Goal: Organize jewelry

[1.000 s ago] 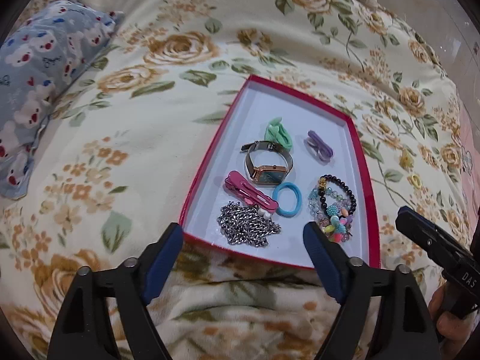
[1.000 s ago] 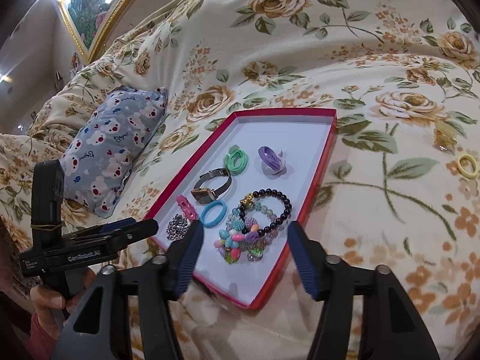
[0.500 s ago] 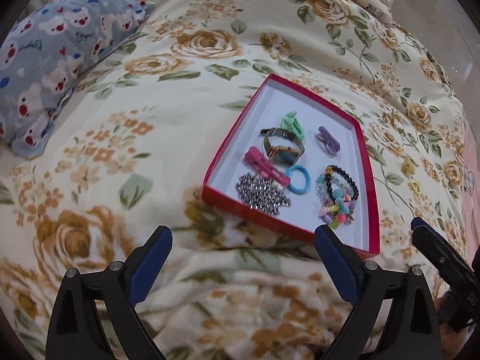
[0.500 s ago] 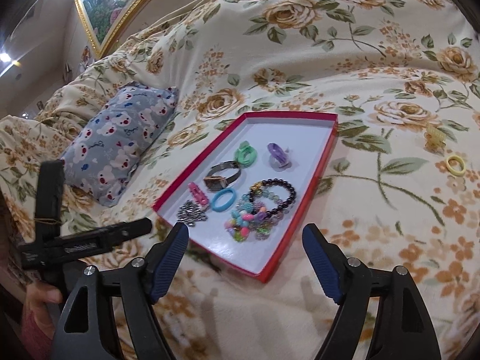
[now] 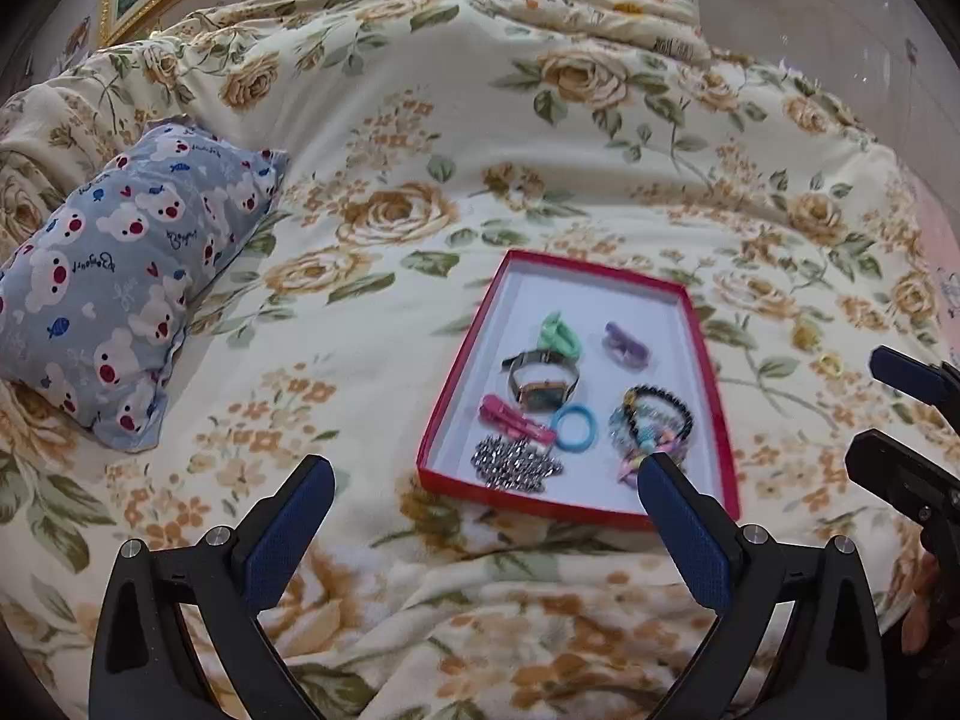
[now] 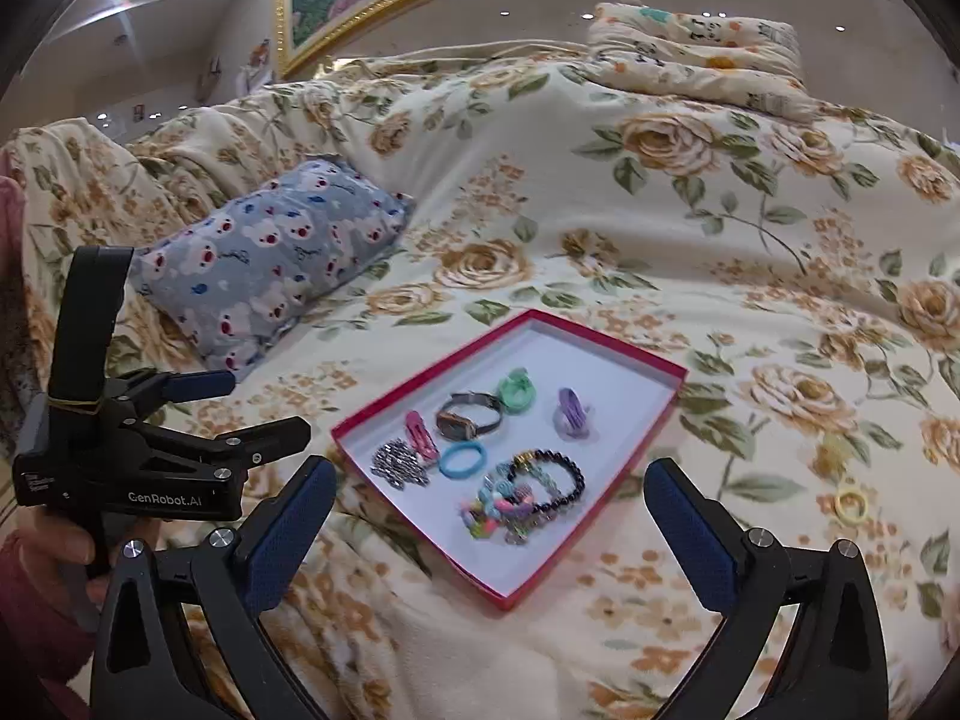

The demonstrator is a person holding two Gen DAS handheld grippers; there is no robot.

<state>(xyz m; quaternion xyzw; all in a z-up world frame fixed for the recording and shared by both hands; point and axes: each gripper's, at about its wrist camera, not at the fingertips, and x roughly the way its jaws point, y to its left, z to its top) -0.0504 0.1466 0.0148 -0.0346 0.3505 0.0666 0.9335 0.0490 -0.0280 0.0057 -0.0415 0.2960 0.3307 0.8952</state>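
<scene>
Red tray sits on the bed, holding a watch, chain, pink clip, blue ring, green tie, purple clip and bead bracelets. Left tongs and right tongs both wide, jaws have just been opening, nothing between them, both short of the tray. Looks like a between-picks step. One yellow ring lies on the blanket right of the tray; probably next, needs right tongs over it, low and narrow. Bear pillow well left, no obstruction.
</scene>
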